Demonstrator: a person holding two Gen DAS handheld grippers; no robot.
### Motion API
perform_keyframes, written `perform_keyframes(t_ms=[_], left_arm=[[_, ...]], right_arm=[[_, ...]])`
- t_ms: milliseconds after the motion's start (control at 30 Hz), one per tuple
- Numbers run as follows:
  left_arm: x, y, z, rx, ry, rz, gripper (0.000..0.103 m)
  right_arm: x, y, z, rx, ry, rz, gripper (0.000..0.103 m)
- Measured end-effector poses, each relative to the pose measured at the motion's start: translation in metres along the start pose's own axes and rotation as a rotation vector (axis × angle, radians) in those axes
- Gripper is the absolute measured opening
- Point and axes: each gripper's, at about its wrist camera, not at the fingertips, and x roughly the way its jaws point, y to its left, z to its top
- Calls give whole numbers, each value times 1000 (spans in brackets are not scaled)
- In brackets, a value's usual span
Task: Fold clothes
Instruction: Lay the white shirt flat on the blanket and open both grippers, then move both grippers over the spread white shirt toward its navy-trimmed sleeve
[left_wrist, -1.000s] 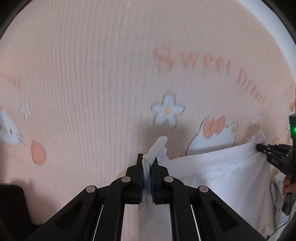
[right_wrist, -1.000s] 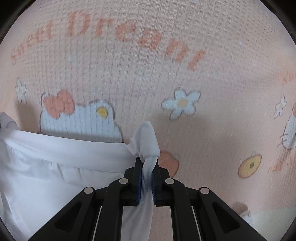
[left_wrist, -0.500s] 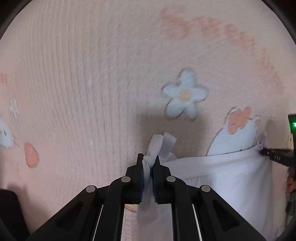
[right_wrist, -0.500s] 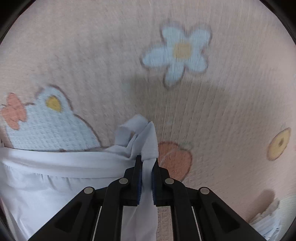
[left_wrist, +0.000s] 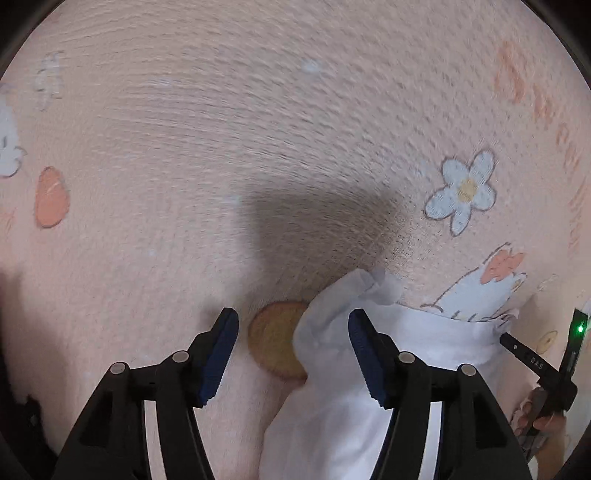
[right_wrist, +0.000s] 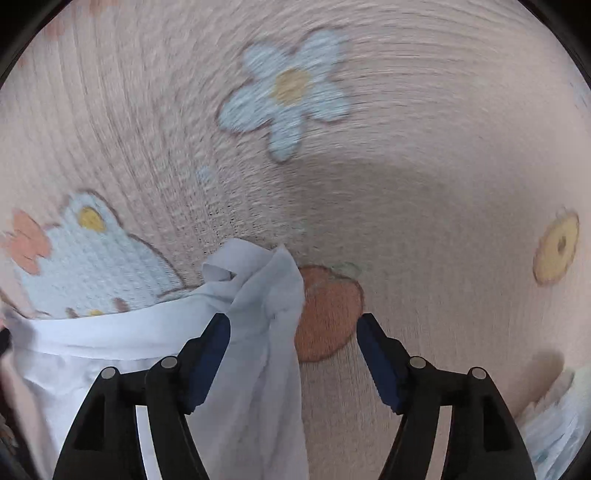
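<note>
A white garment (left_wrist: 413, 354) lies on a pink printed blanket (left_wrist: 221, 147). My left gripper (left_wrist: 293, 332) is open, its blue-padded fingers wide apart, and the garment's bunched left corner (left_wrist: 332, 306) rests loose between them, nearer the right finger. In the right wrist view my right gripper (right_wrist: 293, 339) is also open. The garment's other bunched corner (right_wrist: 258, 295) lies between its fingers, close to the left one. The garment's top edge (right_wrist: 110, 328) runs off to the left. The right gripper's tip (left_wrist: 524, 354) shows at the far right of the left wrist view.
The blanket (right_wrist: 443, 184) carries flowers (right_wrist: 288, 88), an orange fruit print (right_wrist: 328, 314), cartoon animals (right_wrist: 85, 266) and orange lettering (left_wrist: 517, 81). A person's fingers (left_wrist: 532, 421) hold the right gripper's handle. Light fabric (right_wrist: 554, 424) shows at the lower right of the right wrist view.
Both grippers have gone from shut on the garment's corners to open, letting the corners go. Both moved lower and closer to the blanket.
</note>
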Motion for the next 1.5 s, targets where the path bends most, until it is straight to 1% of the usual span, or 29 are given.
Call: perform_keyframes(t_ms=[33,133,233,400,433,467,600,667,700,767,833,900,967,1067,1133,1167,1267,1333,1433,1500], left_arm=[[-9,1,-4,11,-2,4,59],[-39,0,-18,60,-15,26,59],[-69,-1,-33,109,-28,47,59],[-119,-1,-57,192,-49,83,59],[-129,-2,-62,208,-53,91,59],[-139,-2,-66,225,-57,98,59],[-169,-8,-91,253,-88,97,59],[-184,-11,-104,266,-103,96,59],[-192,-6,-110,258,-102,76,59],[-201,-3,-116,266,-77,40,59],[-211,-6,-124,301,-55,26,59],[-212,-15,-128,355,-60,24,59],[-217,-24,-133,402,-63,5,59],[-223,-36,-140,439,-50,-25,59],[-227,-46,-149,479,-45,-5,59],[-230,-49,-154,499,-51,0,59],[-244,-55,-173,564,-86,-32,59],[-253,-55,-185,575,-110,-42,59],[-260,-53,-199,555,-102,-63,59],[-264,-55,-208,549,-95,-69,59]], right_arm=[[-5,-2,-2,8,4,13,71],[-25,-2,-11,-23,2,-7,71],[-48,-1,-20,-58,-4,3,71],[-90,14,-35,-103,-10,12,71],[-99,14,-39,-116,-19,13,71],[-115,3,-45,-131,-35,17,71],[-146,23,-66,-186,-70,28,71],[-160,34,-80,-217,-76,15,71],[-162,37,-85,-229,-76,14,71],[-172,43,-98,-250,-79,5,71],[-188,46,-115,-255,-89,-4,71],[-201,45,-129,-243,-91,-3,71],[-215,41,-142,-226,-94,-13,71],[-234,32,-161,-203,-101,-52,71],[-243,25,-171,-190,-97,-84,71],[-248,20,-179,-177,-91,-101,71],[-265,6,-202,-139,-103,-113,71],[-275,-4,-220,-113,-114,-107,71],[-284,-14,-246,-98,-122,-90,71],[-282,-13,-257,-125,-119,-88,71]])
